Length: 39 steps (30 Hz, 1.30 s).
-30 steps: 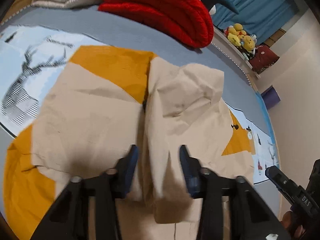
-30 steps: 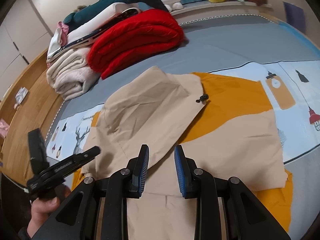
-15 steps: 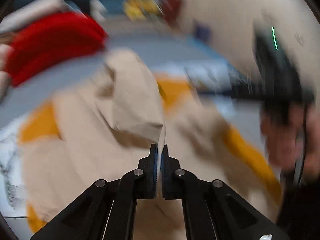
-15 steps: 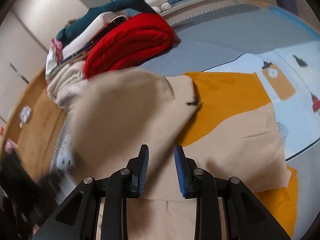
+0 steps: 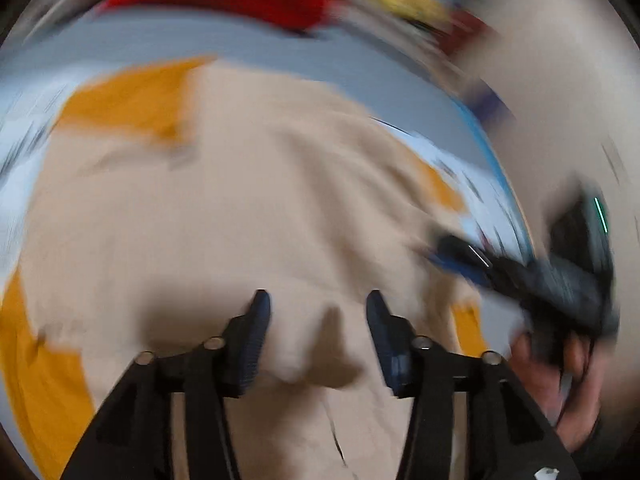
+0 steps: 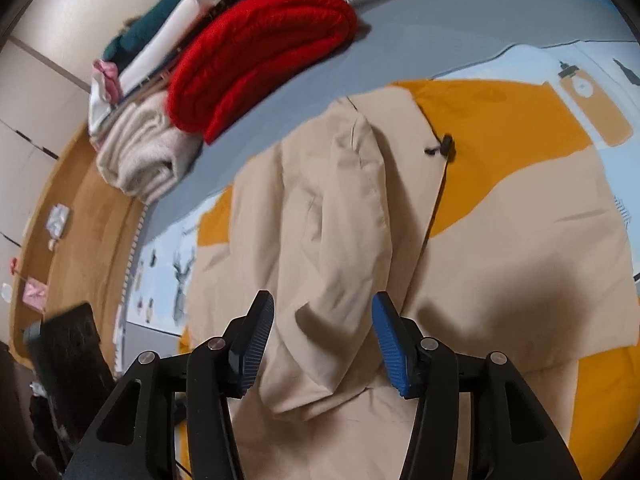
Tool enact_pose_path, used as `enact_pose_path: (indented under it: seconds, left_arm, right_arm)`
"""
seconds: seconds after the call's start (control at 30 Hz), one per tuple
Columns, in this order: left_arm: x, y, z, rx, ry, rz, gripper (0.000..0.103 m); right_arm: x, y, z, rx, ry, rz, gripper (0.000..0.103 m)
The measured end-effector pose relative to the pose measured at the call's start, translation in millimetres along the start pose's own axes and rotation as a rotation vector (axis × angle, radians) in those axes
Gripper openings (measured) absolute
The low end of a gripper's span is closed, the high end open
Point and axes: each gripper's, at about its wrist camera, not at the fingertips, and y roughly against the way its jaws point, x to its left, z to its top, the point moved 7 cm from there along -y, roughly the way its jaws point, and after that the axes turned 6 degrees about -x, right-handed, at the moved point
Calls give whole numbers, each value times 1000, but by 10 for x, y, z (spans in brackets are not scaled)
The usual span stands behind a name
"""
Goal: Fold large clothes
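A bed (image 6: 420, 40) with a grey cover and a printed sheet fills both views, and everything is placed from the beige coat (image 6: 500, 264) spread across it. The coat, orange-lined, is seen lying opened out on the printed sheet, its lining (image 6: 492, 128) exposed at the far side. Beyond the coat's far edge, a folded red blanket (image 6: 256, 56) is stacked beside a cream one (image 6: 140, 160), with more folded items behind. A sleeve (image 6: 340, 216) is now laid lengthwise down the middle of the coat; a second ago that part was bunched to one side, and half a second ago it was in the air, pinched in the left gripper's clenched jaws. The fold-in of the sleeve is therefore judged done. The left gripper (image 5: 318, 328) is noted with jaws opening; a ridge of beige cloth sits between them, but the pads are not seen pressing on it, though the view is heavily blurred. The right gripper (image 6: 323, 328) is likewise opening, its blue pads standing either side of the sleeve's near end without gripping it. It hangs lower over the coat than before. A black toggle (image 6: 442, 146) is seen on the coat's front edge, just beside the sleeve's far end. With both grips released, the next fold is judged free to be started.
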Motion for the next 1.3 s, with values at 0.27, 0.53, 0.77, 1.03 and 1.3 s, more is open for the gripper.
enact_pose_path:
  seconds: [0.27,0.53,0.77,1.03,1.3]
  left_arm:
    - [356,-268,-146,103,312,-50,41]
    - [252,424,460,-230,215,-140,3]
    - [539,-244,36,70,225,83,5]
    - [413,-52,231,-28,139,218,28]
    - [-171,-105,66,-29,-105,99,31]
  right_arm:
    - [-227,-196,-50,24,-83,-52,39]
    - [-15,189,252,-181,-169,195,2]
    - [-380,-132,-65,-44,-244,1,2]
    - [-697,-487,-358,100,-327,-107,7]
    - [-672,-285,-50,11,-299,-133,35]
